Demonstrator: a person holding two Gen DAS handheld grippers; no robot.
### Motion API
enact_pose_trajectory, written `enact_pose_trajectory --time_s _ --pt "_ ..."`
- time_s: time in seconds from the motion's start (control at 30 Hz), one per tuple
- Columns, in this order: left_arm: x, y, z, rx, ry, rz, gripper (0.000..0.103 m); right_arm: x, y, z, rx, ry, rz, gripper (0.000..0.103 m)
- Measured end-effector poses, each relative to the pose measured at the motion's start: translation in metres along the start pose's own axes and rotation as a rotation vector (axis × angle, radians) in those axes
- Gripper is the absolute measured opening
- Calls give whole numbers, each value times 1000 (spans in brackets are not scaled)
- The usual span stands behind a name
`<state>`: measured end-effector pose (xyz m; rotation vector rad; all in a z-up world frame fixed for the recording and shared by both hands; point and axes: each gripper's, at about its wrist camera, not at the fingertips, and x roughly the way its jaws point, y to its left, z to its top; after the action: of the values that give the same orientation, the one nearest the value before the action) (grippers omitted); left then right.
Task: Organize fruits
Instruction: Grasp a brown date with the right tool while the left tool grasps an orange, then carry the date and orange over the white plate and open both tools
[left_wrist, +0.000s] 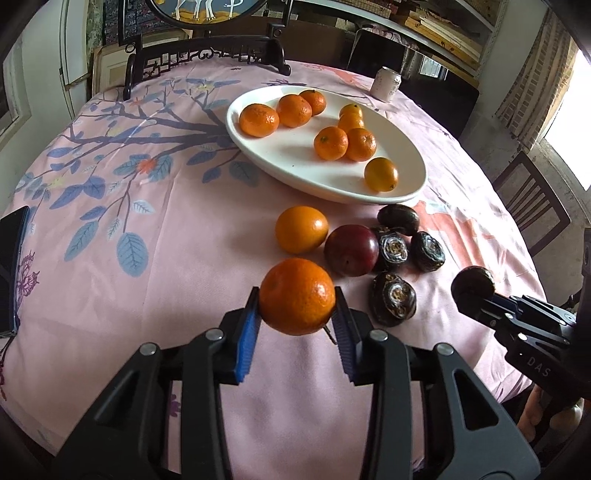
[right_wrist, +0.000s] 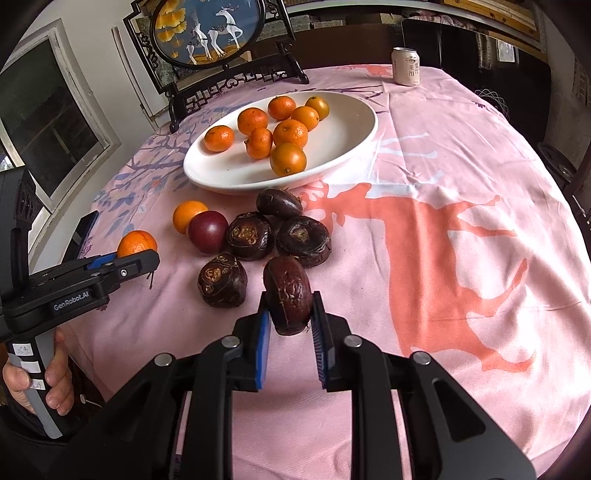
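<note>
My left gripper (left_wrist: 297, 308) is shut on a tangerine (left_wrist: 297, 295) and holds it above the cloth; it shows in the right wrist view too (right_wrist: 136, 243). My right gripper (right_wrist: 290, 314) is shut on a dark water chestnut (right_wrist: 289, 295), also seen at the right of the left wrist view (left_wrist: 472, 282). A white oval plate (left_wrist: 280, 162) holds several tangerines (left_wrist: 258, 120). In front of the plate lie an orange (left_wrist: 301, 229), a dark red plum (left_wrist: 351, 250) and several dark water chestnuts (left_wrist: 393, 298).
A pink printed cloth (right_wrist: 443, 221) covers the round table. A drink can (right_wrist: 405, 66) stands at the far edge. A dark framed deer screen (right_wrist: 210, 33) stands behind the plate. A phone (left_wrist: 13, 266) lies at the left edge. Chairs surround the table.
</note>
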<state>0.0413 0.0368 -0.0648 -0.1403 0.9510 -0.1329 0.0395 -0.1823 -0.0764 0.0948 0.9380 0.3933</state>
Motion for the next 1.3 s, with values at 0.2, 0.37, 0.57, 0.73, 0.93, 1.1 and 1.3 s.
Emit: enact_pose_trajectory --time_s 0.2,0.37,0.57,0.73,0.93,1.1,1.3 --pt "-13 0 5 -3 -20 -9 38 -4 2 3 -5 -8 14 21" --pt "-15 -1 15 -1 -31 -5 38 -4 3 10 -10 -16 27 21" --pt "-10 -4 39 12 -31 -3 38 -1 5 30 -34 -27 28 21" --pt "-4 -11 86 45 -76 45 38 3 8 69 -80 -62 -1 21" --pt "38 -26 161 55 -37 45 38 36 -1 135 -103 -43 -54 21" --pt "87 -43 204 65 17 26 39 77 -20 176 -104 8 -90 21" --pt "130 -43 220 55 82 25 39 112 -38 185 -75 65 -92 21"
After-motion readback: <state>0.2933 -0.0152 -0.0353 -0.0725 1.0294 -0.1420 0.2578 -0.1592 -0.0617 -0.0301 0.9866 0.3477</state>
